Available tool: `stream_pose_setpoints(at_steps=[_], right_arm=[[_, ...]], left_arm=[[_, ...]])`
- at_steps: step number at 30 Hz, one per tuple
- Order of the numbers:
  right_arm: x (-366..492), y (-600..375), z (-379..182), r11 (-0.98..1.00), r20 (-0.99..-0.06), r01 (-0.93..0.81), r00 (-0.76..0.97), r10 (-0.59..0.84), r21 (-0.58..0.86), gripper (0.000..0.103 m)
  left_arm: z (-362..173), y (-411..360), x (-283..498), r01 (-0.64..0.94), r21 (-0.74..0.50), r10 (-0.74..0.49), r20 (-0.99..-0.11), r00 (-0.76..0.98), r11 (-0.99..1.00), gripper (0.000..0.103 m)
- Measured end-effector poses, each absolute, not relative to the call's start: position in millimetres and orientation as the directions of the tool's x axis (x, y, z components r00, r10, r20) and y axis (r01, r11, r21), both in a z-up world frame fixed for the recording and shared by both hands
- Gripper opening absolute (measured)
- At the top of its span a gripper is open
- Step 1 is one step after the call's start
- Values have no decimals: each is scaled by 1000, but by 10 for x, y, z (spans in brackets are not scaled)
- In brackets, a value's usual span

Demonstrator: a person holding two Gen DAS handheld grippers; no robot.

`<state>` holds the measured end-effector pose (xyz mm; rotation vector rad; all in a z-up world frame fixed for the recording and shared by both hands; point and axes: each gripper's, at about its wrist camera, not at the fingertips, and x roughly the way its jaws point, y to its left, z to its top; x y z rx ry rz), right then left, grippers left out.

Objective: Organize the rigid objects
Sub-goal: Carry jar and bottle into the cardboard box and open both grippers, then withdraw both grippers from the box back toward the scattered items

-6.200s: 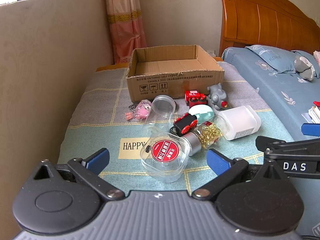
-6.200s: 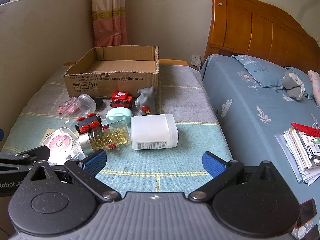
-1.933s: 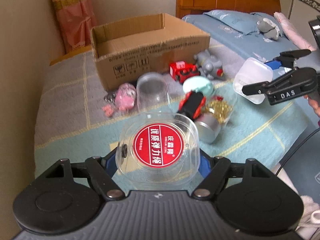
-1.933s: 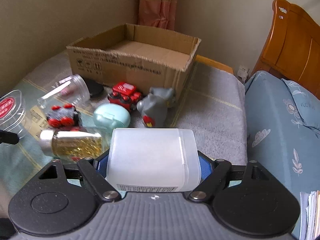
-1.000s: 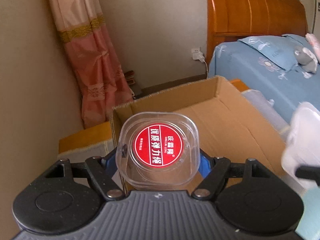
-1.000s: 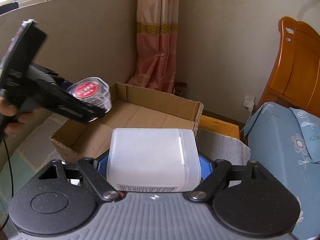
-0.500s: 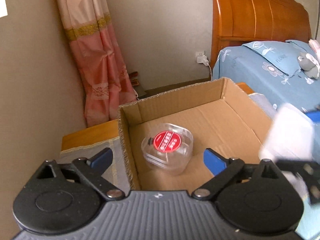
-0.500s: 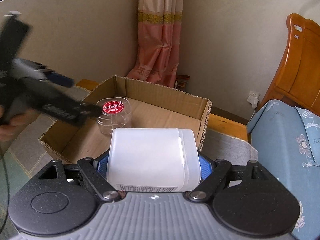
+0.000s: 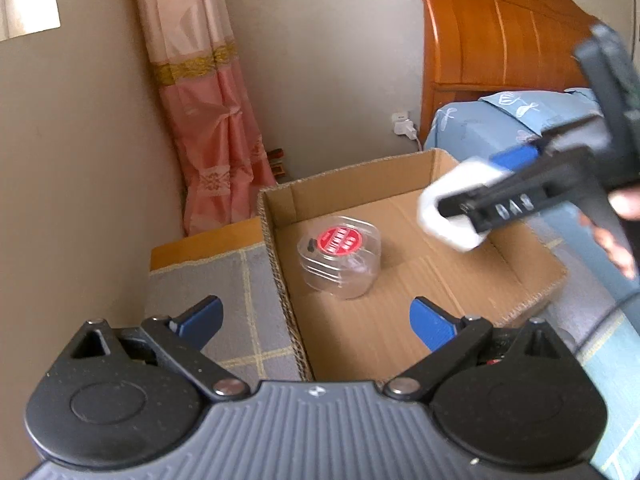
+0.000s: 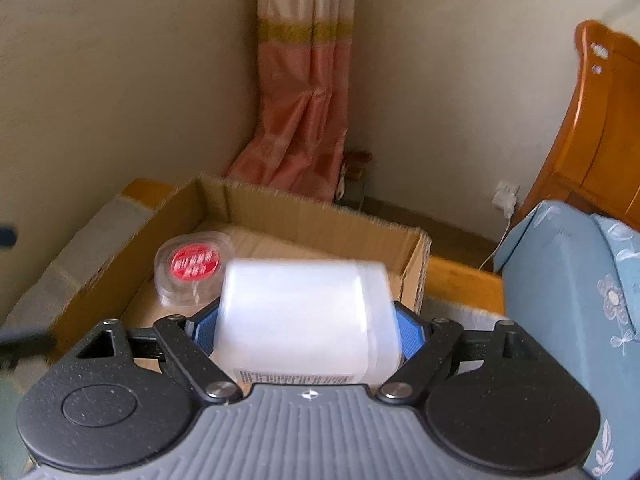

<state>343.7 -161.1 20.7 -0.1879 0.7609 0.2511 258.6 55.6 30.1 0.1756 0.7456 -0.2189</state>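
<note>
My left tool [image 9: 316, 316] hangs with its blue pads spread apart and nothing between them, just above the near rim of the cardboard box [image 9: 532, 284]. The clear tub with the red label [image 9: 340, 256] sits on the box floor near the left wall. My right tool [image 10: 306, 330] is clamped on the white plastic bottle [image 10: 304, 316], held over the box

place: bedroom, probably – wooden headboard [image 9: 492, 36] | blue bedding [image 10: 568, 280] | pink curtain [image 9: 208, 112]
</note>
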Motion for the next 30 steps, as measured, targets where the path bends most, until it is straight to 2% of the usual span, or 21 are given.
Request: stream_pose_setpoints(at_steps=[14, 19, 30], right_arm=[[2558, -1712, 357, 941, -700, -327, 692, 176, -87, 103], [2161, -1748, 363, 942, -690, -327, 699, 188, -74, 103], [1303, -1590, -64, 942, -672, -335, 692, 262, 22, 103]], left_arm=[[341, 496, 2078, 285, 3, -209, -672, 711, 958, 99], [277, 453, 1844, 280, 34, -186, -671, 718, 959, 99], [-88, 534, 1392, 242, 23, -163, -675, 720, 970, 99]])
